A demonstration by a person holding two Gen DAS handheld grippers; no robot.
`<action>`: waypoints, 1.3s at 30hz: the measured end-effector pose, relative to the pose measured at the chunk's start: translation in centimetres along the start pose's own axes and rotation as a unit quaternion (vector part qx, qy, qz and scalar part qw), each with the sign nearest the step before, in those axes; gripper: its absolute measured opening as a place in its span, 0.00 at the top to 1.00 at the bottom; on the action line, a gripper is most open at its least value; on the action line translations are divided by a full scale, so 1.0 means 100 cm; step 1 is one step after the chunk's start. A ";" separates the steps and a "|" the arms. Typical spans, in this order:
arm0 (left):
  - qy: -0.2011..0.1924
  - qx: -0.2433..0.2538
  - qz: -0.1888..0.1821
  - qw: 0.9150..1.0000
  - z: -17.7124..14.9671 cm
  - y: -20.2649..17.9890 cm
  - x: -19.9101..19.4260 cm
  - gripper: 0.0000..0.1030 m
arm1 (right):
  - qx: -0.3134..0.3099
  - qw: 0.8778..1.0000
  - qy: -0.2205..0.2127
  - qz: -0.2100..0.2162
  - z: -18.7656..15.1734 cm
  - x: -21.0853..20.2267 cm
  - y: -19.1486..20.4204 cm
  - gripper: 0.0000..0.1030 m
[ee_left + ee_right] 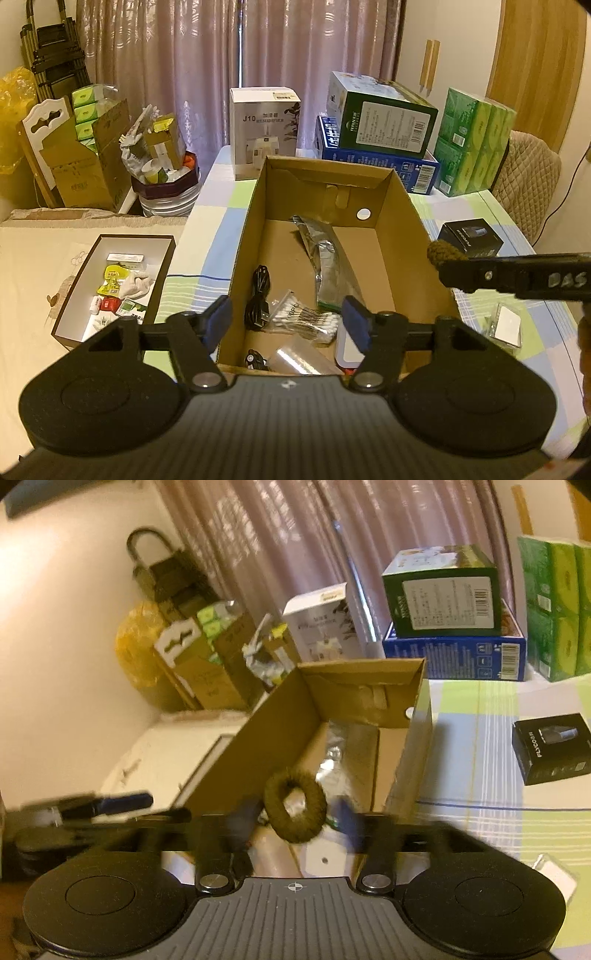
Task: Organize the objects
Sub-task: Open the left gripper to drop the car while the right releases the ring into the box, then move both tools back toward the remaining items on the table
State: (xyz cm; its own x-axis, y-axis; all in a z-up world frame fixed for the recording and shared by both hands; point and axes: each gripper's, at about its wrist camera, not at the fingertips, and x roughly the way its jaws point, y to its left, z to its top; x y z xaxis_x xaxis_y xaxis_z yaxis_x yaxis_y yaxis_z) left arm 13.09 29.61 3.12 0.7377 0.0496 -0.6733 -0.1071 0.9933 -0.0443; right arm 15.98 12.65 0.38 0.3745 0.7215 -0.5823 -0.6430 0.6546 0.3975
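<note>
Table (221, 236) covered in a pastel checked cloth, pushed against pinkish-mauve curtains (184, 55); stacked cartons at the far edge: white humidifier box (264, 129), green box on a blue one (384, 118), green tissue packs (472, 144). Small black product box (550, 747) sits on the cloth to the right. Open brown cardboard box (255, 206) mid-table holds a black USB cable (258, 299), bag of cotton swabs (306, 317), silver foil pouch (325, 258).

Left gripper (288, 321): jaws wide apart, empty, hovering over the box's near end.

Right gripper (295, 823): blurred, jaws spread. Dark olive fuzzy hair tie (295, 808) sits between the fingers over the box interior; can't tell whether either finger touches it.
</note>
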 end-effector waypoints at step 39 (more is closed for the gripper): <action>-0.021 0.030 -0.079 0.996 -0.042 -0.151 -0.071 0.01 | 0.101 0.976 -0.062 -0.184 -0.122 -0.223 -0.118 0.29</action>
State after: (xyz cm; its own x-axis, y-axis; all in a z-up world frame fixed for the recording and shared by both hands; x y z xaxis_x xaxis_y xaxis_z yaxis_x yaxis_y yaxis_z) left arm 6.61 13.80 5.47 0.7695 -0.1042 -0.6301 0.0516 0.9935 -0.1013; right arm 7.10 -13.91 0.03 0.6420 0.4421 -0.6265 -0.3095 0.8969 0.3157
